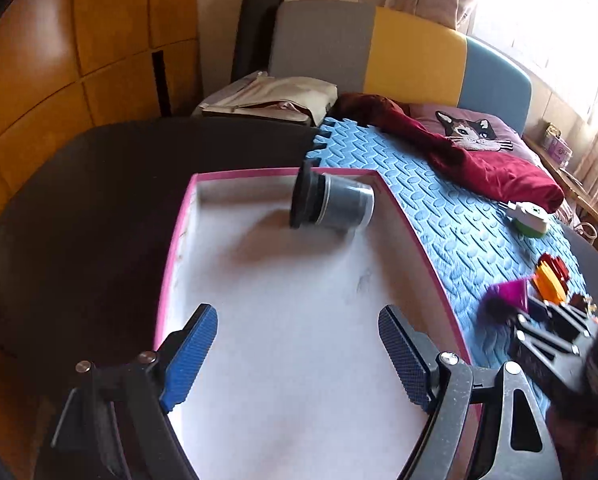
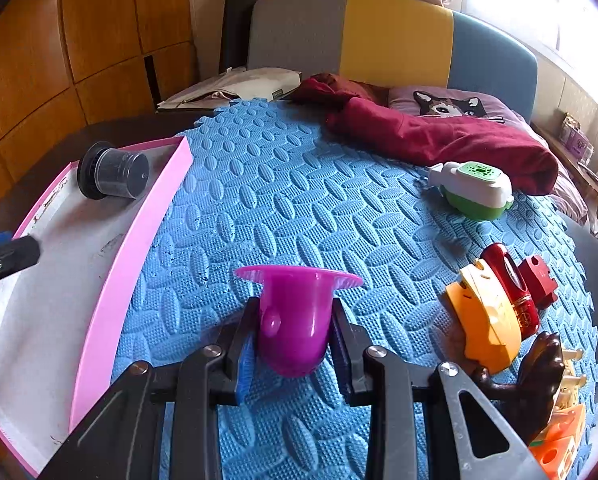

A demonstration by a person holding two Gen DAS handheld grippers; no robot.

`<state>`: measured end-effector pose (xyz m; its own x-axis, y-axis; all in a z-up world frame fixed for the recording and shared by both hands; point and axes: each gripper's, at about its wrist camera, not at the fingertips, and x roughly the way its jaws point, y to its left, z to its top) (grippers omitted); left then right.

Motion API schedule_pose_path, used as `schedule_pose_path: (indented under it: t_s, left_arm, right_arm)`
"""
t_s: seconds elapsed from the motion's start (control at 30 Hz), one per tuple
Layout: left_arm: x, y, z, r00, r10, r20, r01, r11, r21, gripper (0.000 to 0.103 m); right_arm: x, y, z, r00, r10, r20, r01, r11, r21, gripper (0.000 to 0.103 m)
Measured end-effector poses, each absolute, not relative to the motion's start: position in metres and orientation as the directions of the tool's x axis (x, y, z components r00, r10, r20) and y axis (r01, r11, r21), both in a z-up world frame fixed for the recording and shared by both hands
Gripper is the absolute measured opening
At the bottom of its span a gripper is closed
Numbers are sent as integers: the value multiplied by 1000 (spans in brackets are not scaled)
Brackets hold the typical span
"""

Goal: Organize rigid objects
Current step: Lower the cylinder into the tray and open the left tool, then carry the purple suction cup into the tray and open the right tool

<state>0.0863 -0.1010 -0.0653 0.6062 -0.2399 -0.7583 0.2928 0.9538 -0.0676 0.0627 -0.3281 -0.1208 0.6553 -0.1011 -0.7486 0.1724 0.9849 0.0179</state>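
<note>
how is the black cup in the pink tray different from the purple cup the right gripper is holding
The black cup lies loose on its side in the far end of the pink tray; the purple cup is clamped in the right gripper over the blue mat. The black cup looks dark with a see-through outer wall, and the purple cup is solid bright plastic. The black cup's rim is thick and ribbed; the purple cup's is thin. Both have a wide flared rim.
</note>
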Motion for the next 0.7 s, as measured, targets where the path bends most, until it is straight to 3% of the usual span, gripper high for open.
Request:
schedule_pose_path:
  t_s: [0.37, 0.7]
  left_arm:
    - [62, -87, -51, 650, -216, -728, 270, 962, -44, 83]
    - [53, -64, -37, 683, -198, -703, 214, 974, -67, 83]
  right_arm:
    - [53, -325, -109, 672, -175, -720, 219, 975, -34, 32]
    - [32, -287, -54, 751, -138, -645, 165, 986, -20, 32]
